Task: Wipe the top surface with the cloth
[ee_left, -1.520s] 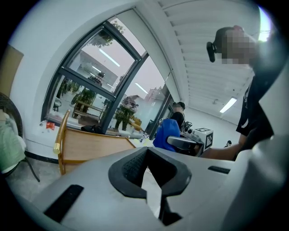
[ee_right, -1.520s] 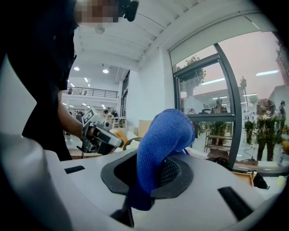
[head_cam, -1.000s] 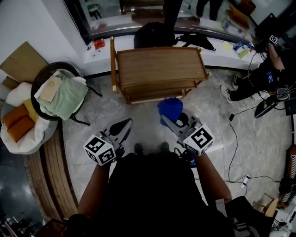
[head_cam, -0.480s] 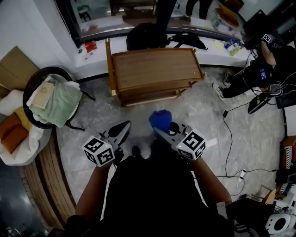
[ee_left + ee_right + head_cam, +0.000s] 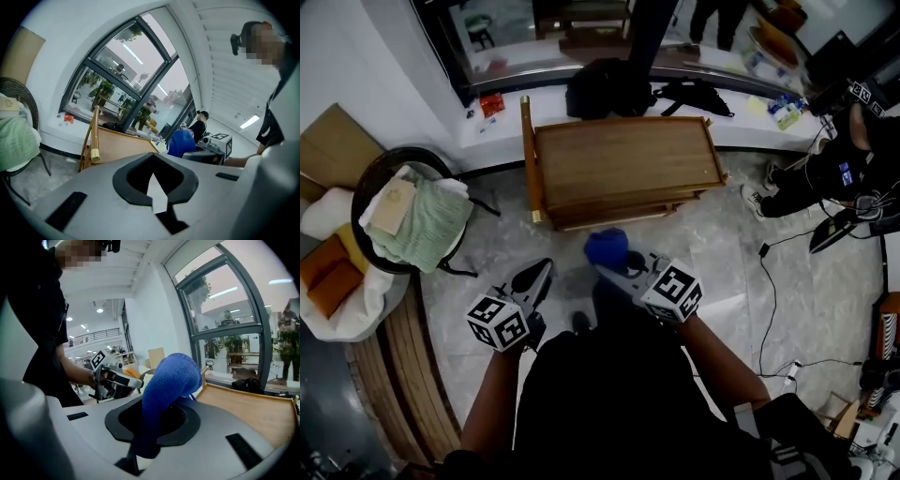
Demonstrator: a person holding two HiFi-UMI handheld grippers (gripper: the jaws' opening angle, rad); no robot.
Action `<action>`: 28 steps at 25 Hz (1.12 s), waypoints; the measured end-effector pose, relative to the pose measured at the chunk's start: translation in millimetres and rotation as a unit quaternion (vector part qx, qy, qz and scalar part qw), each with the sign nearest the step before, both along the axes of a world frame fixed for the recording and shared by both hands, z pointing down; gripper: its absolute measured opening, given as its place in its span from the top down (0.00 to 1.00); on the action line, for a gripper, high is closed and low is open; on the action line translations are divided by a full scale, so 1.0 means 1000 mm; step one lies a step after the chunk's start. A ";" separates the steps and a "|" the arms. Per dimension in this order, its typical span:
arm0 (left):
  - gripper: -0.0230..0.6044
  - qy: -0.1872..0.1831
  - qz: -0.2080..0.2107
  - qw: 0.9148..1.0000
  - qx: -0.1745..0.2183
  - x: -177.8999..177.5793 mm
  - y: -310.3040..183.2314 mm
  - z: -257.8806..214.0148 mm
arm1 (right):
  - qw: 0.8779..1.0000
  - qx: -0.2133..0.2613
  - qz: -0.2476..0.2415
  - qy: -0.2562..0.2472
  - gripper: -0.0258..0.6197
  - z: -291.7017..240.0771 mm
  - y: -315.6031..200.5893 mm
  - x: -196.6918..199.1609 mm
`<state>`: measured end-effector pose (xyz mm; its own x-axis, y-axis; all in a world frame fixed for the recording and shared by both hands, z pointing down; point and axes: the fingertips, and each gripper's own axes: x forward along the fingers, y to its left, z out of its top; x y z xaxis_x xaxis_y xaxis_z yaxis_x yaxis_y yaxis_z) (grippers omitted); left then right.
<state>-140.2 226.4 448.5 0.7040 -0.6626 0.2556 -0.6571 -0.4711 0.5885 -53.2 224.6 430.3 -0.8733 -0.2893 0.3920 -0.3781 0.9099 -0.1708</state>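
One cloth (image 5: 607, 247) pinched in right tongs (image 5: 602, 266), near table (image 5: 623, 161).

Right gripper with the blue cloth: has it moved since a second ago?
Yes. The right gripper, shut on the cloth, has shifted leftward along the front edge of the wooden table, not yet over its top.

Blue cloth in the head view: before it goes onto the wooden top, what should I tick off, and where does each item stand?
1. Cloth clamped in the right hand-held gripper: ok, jaws shut on it.
2. Left hand-held gripper empty: ok, jaws together, nothing between.
3. Wooden top free of objects: ok.
4. Cloth touching the top: not ok, it hangs over the floor, short of the near edge.
5. Where the top needs wiping: cannot tell.
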 end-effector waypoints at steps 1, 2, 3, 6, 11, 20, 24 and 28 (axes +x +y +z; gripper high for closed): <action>0.95 -0.004 -0.003 1.000 -0.002 -0.001 -0.007 0.000 | 1.000 -0.001 -0.003 -0.002 0.87 0.001 -0.010 -0.002; 0.95 -0.009 -0.005 1.000 -0.004 -0.001 -0.014 0.001 | 1.000 -0.003 -0.005 -0.004 0.87 0.002 -0.020 -0.003; 0.95 -0.017 -0.006 1.000 -0.006 0.000 -0.023 0.001 | 1.000 -0.005 -0.007 -0.009 0.87 0.002 -0.031 -0.003; 0.95 -0.039 -0.011 0.999 -0.012 0.005 -0.054 0.002 | 1.000 -0.004 -0.013 -0.023 0.87 0.002 -0.069 -0.002; 0.95 -0.076 -0.027 0.996 -0.031 0.010 -0.105 -0.001 | 0.997 -0.010 -0.061 -0.054 0.87 -0.006 -0.114 -0.006; 0.95 -0.158 -0.095 0.982 -0.053 -0.010 -0.173 -0.007 | 0.984 -0.065 -0.141 -0.086 0.87 0.007 -0.160 -0.026; 0.95 -0.171 -0.091 0.979 -0.064 -0.019 -0.192 -0.003 | 0.983 -0.088 -0.137 -0.083 0.87 0.022 -0.184 -0.035; 0.95 -0.203 -0.083 0.973 -0.074 -0.028 -0.203 0.005 | 0.985 -0.100 -0.107 -0.089 0.87 0.030 -0.207 -0.040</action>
